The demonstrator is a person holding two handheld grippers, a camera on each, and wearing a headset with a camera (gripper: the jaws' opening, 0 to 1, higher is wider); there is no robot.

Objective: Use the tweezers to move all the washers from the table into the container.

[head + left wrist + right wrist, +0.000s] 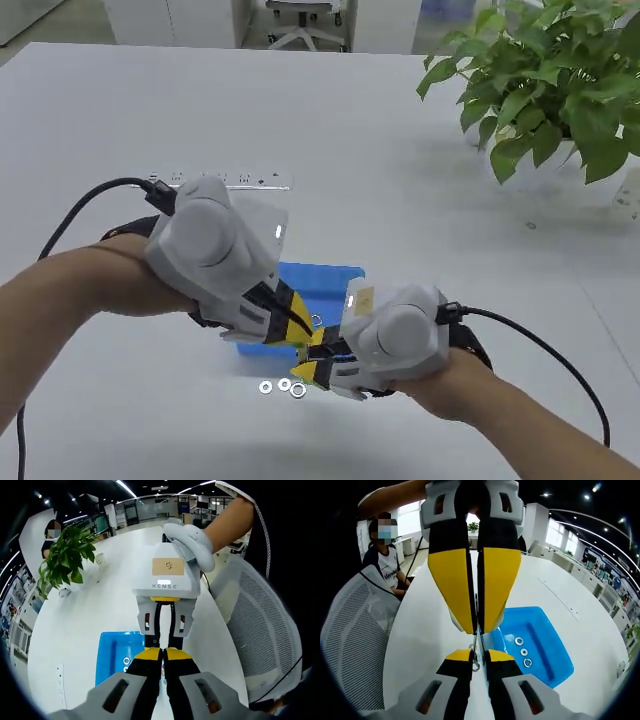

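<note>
Thin metal tweezers [477, 630] run between the yellow jaw tips of both grippers, which meet tip to tip. My left gripper [296, 330] and my right gripper [322, 368] are both shut on them above the front edge of the blue container [335, 280]. A small washer [476, 667] sits at the tweezers' end between my right jaws. Three washers [524, 651] lie in the container [547, 645]. Three more washers [284, 386] lie on the white table just in front of the container. From the left gripper [162, 656], the right gripper [169, 641] faces me.
A potted plant [545, 85] stands at the table's far right. A power strip [215, 181] lies behind the container. Cables trail from both grippers. A mesh chair [357, 645] stands beside the table, and a person sits further back.
</note>
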